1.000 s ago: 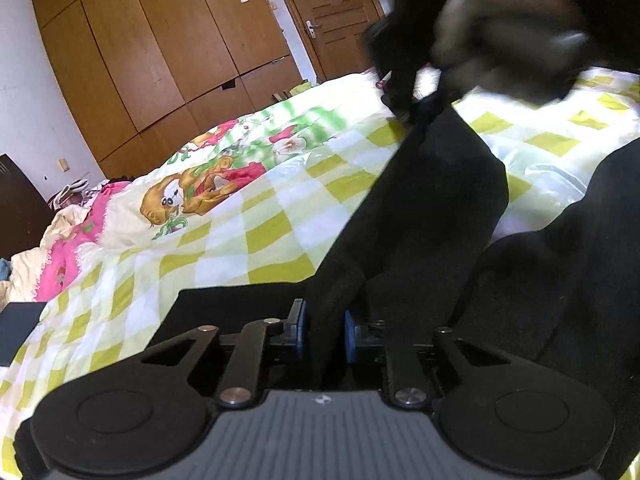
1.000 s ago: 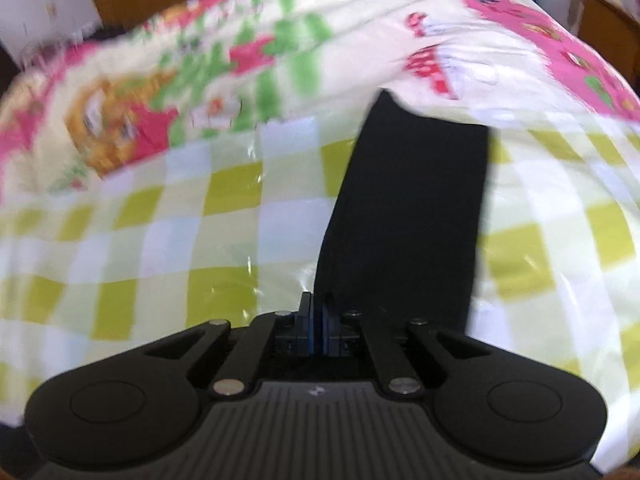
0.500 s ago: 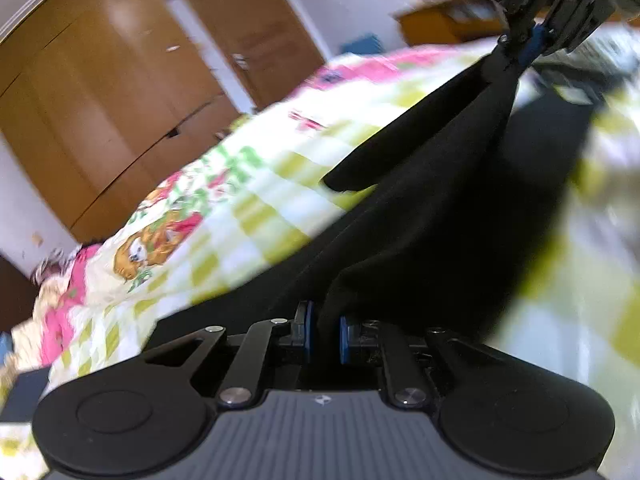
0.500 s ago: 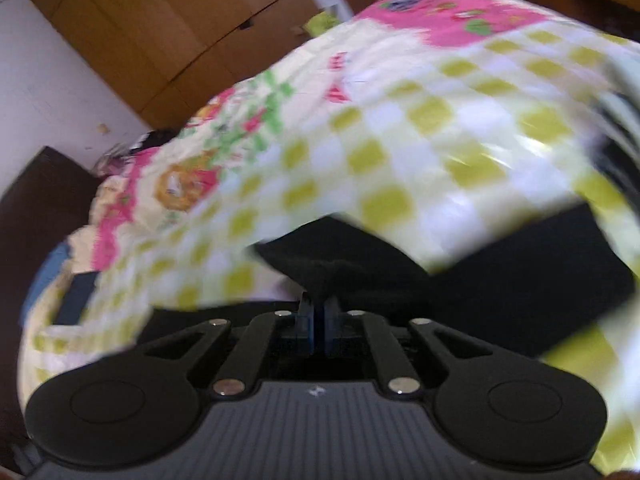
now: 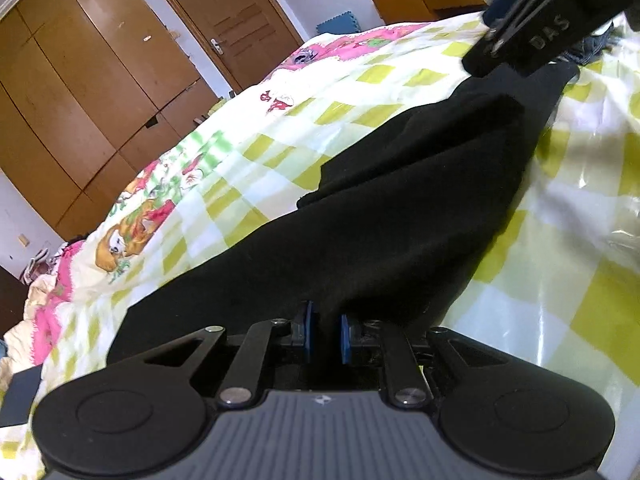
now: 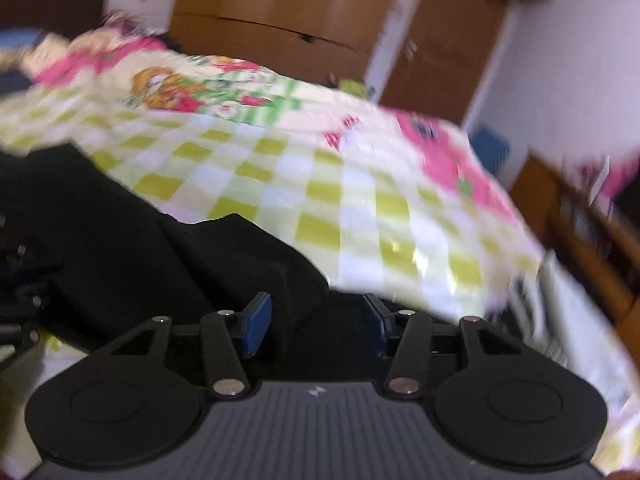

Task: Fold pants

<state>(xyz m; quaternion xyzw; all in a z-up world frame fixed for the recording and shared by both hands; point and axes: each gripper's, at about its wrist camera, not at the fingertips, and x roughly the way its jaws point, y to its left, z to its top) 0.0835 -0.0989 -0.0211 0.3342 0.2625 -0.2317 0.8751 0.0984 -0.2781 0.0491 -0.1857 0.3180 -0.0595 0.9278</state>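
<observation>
Black pants [image 5: 400, 208] lying across checked bedspread [image 5: 560, 240], left gripper [image 5: 326, 334] pinching a fold of them, right gripper [image 6: 316, 322] spreading wide (fabric lying loosely between its fingers).

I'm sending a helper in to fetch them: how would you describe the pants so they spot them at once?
Find the bed with the yellow-green and white checked cover. The black pants lie rumpled across it, one edge pinched in the left gripper. They are the only plain black cloth on that bright printed bedding.

pants [image 5: 400, 216] – matt black cloth | bedsheet [image 5: 580, 216] – glossy, perhaps plastic-coated | wardrobe [image 5: 100, 80] – smooth wood
</observation>
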